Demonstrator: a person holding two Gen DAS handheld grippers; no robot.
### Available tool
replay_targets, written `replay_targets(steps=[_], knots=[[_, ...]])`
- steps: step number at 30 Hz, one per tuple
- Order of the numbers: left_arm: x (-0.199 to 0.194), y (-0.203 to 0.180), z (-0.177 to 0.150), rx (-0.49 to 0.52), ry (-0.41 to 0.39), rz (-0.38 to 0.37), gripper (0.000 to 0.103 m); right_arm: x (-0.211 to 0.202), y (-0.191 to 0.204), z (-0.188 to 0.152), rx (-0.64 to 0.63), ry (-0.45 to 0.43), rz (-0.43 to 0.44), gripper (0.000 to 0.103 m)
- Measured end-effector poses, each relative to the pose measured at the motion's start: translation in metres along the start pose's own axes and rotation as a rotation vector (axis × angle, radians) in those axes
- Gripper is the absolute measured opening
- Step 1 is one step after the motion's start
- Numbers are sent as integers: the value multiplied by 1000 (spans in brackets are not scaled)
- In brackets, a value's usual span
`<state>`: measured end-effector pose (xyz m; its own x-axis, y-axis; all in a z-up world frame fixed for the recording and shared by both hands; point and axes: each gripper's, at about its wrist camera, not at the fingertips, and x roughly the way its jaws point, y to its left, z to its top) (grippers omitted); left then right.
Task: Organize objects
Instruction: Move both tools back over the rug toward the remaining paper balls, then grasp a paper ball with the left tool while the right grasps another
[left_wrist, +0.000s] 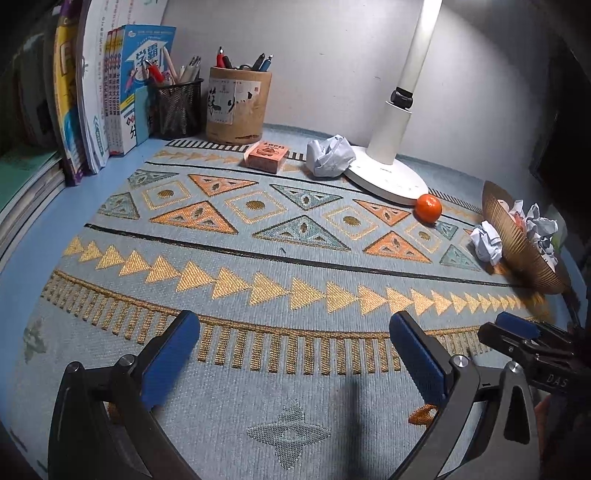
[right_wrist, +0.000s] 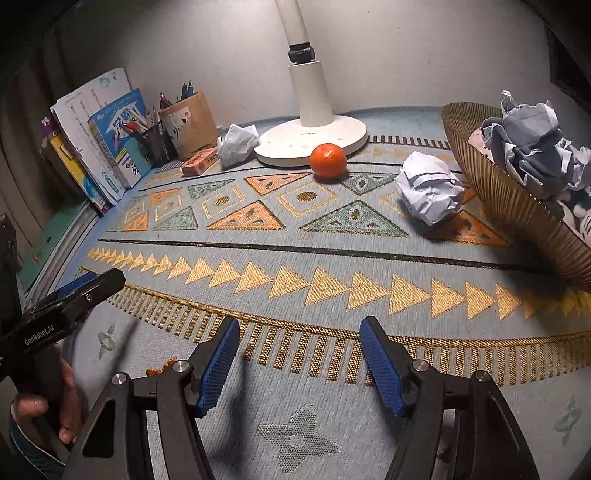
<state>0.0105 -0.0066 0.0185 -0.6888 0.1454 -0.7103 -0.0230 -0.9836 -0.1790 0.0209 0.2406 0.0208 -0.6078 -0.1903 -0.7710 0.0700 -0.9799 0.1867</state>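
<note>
A tangerine (left_wrist: 428, 208) (right_wrist: 328, 160) lies on the patterned mat by the lamp base. One crumpled paper ball (left_wrist: 328, 157) (right_wrist: 238, 142) rests against the lamp base. Another paper ball (left_wrist: 487, 243) (right_wrist: 428, 192) lies beside the ribbed gold bowl (left_wrist: 517, 240) (right_wrist: 517, 199), which holds more crumpled paper (right_wrist: 528, 155). My left gripper (left_wrist: 295, 325) hovers wide open over the mat's near edge, nothing between its blue pads. My right gripper (right_wrist: 300, 325) is open too, less wide, with only mat between its pads. Each gripper shows at the edge of the other's view.
A white lamp base (left_wrist: 388, 181) (right_wrist: 314, 144) stands at the back. To its left are a small orange box (left_wrist: 266, 156), a bamboo pen holder (left_wrist: 236, 107), a black mesh pen cup (left_wrist: 177, 110) and upright books (left_wrist: 110, 92). A hand (right_wrist: 68, 402) holds the left gripper's handle.
</note>
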Motion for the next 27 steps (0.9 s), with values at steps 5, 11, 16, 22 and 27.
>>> replay_targets(steps=[5, 11, 16, 22, 27], knots=[[7, -22, 35, 153, 86, -69, 102, -8, -38, 14, 226, -10, -27, 66], [44, -39, 118, 189, 7, -141, 102, 5, -57, 53, 376, -21, -137, 66], [112, -34, 149, 119, 34, -123, 102, 24, -71, 66, 461, -58, -179, 67], [158, -48, 161, 158, 60, -84, 101, 40, -67, 78, 418, -81, -219, 67], [166, -48, 155, 163, 72, -109, 60, 39, -70, 79, 434, -114, -216, 67]])
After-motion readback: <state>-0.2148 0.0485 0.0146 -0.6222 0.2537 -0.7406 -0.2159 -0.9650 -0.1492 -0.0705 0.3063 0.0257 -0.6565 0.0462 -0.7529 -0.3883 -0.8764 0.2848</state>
